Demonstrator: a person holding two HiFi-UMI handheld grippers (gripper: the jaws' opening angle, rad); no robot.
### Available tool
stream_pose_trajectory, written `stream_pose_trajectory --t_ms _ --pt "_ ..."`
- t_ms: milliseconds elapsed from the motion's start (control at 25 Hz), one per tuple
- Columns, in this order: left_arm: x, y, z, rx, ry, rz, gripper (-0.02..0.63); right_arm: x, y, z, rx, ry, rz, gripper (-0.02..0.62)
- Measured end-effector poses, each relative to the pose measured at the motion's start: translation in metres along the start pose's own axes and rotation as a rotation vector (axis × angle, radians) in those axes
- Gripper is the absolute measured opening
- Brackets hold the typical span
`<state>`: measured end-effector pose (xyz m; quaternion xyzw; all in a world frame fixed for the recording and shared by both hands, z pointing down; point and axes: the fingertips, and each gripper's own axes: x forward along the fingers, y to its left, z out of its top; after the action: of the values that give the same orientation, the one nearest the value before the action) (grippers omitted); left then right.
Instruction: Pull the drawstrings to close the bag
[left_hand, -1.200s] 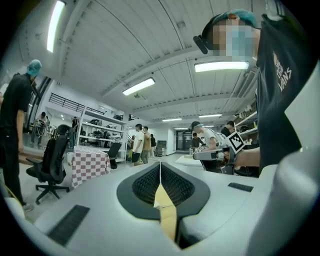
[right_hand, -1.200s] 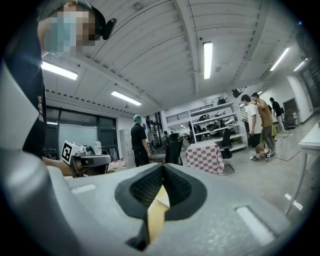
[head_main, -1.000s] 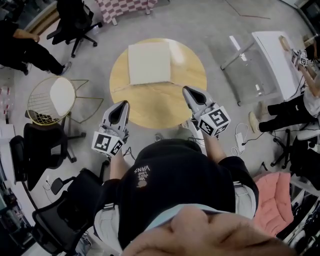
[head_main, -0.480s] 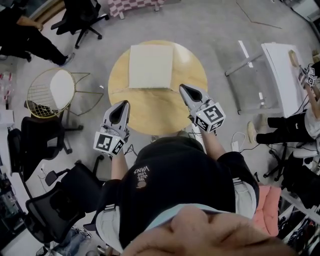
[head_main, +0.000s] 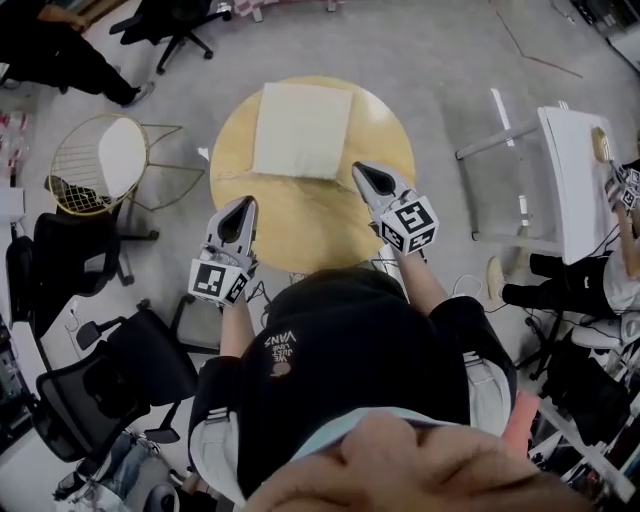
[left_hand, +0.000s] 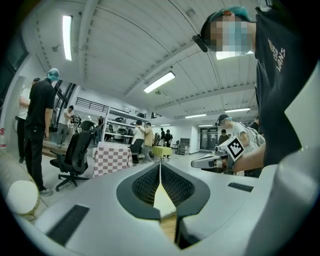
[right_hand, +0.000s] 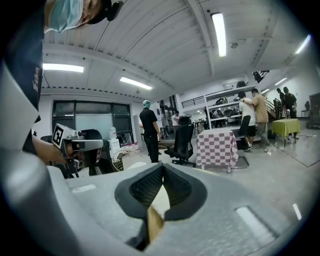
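A cream, square cloth bag (head_main: 302, 130) lies flat on the far half of a round wooden table (head_main: 300, 225); I cannot make out its drawstrings. My left gripper (head_main: 243, 204) is shut and empty, its tip at the table's near-left edge, short of the bag. My right gripper (head_main: 363, 173) is also shut and empty, over the table just right of the bag's near-right corner. In the left gripper view the shut jaws (left_hand: 160, 168) point level, with the right gripper (left_hand: 210, 161) off to the side. In the right gripper view the shut jaws (right_hand: 162, 170) face the room.
A gold wire chair (head_main: 105, 175) with a white cushion stands left of the table, with black office chairs (head_main: 60, 270) nearer. A clear-topped table (head_main: 500, 150) and a white table (head_main: 580, 165) stand to the right. People stand around a checkered table (right_hand: 217, 147).
Both grippers have moved forward toward the table, the right one further, from the near edge to beside the bag. Both stay shut.
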<state>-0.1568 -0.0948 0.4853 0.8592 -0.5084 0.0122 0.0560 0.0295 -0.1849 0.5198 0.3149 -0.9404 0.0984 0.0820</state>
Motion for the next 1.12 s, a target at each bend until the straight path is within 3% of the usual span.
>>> stream_pose_trajectory --t_ms 1120 --pt "0.024 -0.01 -0.043 -0.062 0.035 0.12 0.006 0.049 -0.019 -0.14 -0.012 0.333 0.204 0.0"
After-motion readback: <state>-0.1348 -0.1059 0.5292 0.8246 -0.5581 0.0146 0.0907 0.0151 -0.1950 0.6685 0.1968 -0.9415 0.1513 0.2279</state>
